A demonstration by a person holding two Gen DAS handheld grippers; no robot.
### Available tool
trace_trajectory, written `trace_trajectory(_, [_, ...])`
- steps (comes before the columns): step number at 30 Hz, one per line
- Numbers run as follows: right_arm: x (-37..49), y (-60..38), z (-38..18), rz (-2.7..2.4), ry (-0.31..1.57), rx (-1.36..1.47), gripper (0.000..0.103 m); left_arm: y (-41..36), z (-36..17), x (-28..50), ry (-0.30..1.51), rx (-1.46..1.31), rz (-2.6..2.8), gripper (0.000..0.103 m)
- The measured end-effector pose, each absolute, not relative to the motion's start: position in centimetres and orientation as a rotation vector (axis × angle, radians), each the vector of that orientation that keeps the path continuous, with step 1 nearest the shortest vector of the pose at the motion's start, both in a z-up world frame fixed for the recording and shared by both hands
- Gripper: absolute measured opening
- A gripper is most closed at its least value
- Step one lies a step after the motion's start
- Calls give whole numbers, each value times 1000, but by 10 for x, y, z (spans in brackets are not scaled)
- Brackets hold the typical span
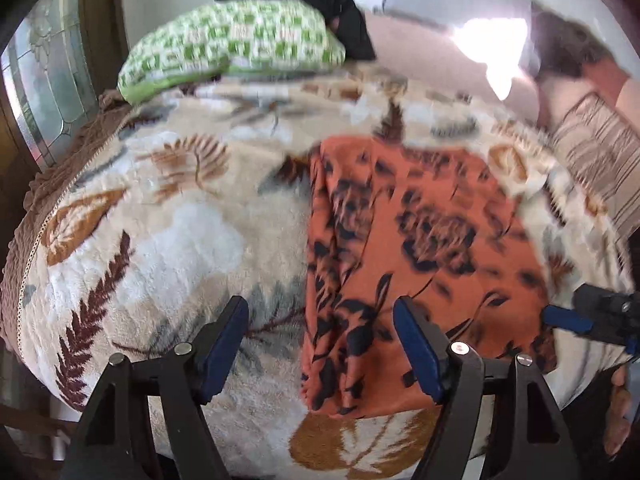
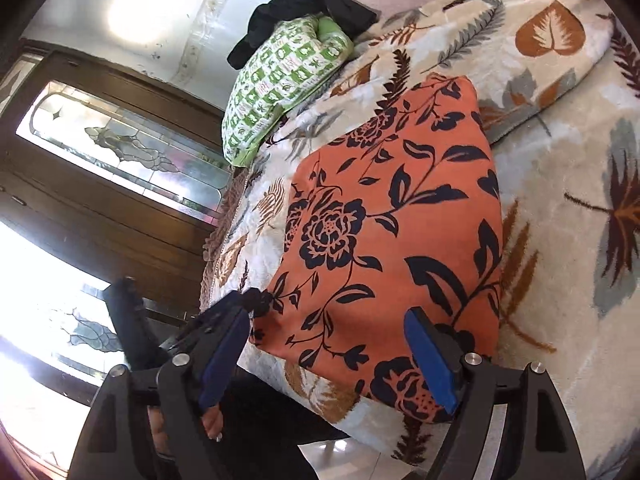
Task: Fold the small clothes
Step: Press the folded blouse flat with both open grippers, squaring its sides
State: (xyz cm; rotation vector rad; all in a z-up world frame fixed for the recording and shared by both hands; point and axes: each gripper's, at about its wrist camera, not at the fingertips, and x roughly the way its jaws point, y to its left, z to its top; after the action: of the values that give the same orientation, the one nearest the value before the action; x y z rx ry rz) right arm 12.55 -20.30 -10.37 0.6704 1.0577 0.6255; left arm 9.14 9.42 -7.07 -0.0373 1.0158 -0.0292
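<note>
An orange garment with a dark floral print (image 1: 424, 248) (image 2: 392, 232) lies folded flat on a cream blanket with a leaf pattern (image 1: 160, 240) (image 2: 568, 168). My left gripper (image 1: 320, 346) hangs over the garment's near left edge. Its blue pads are wide apart and press on nothing. In the right wrist view my right gripper (image 2: 328, 356) stands open above the garment's near corner, with nothing pinched. The right gripper's tip (image 1: 580, 318) shows at the garment's right edge in the left wrist view. Part of the left gripper (image 2: 236, 304) shows by the garment's left corner in the right wrist view.
A green-and-white pillow (image 1: 236, 44) (image 2: 280, 80) sits at the far end with a black garment (image 1: 332, 0) (image 2: 304, 4) on it. A striped cushion (image 1: 600, 160) lies far right. A wooden door with leaded glass (image 2: 120, 148) stands beyond the bed's edge. A person's hand (image 1: 616, 412) holds a handle.
</note>
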Motion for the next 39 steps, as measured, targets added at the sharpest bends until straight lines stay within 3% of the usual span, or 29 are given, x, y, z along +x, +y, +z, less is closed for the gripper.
trace_trajectory(2, [127, -204, -115, 619, 1096, 712, 82, 95, -86, 92, 1063, -28, -12, 76])
trace_trajectory(10, [116, -228, -96, 596, 988, 730, 82, 87, -48, 77, 922, -33, -89, 76])
trace_trajectory(22, [110, -257, -105, 521, 983, 774, 82, 83, -44, 79, 944, -3, -10, 76])
trace_trajectory(31, [105, -228, -57, 468, 896, 504, 82, 83, -32, 72, 922, -21, -11, 76])
trace_trajectory(39, [124, -247, -79, 470, 976, 628, 82, 111, -37, 96, 940, -158, -117, 77])
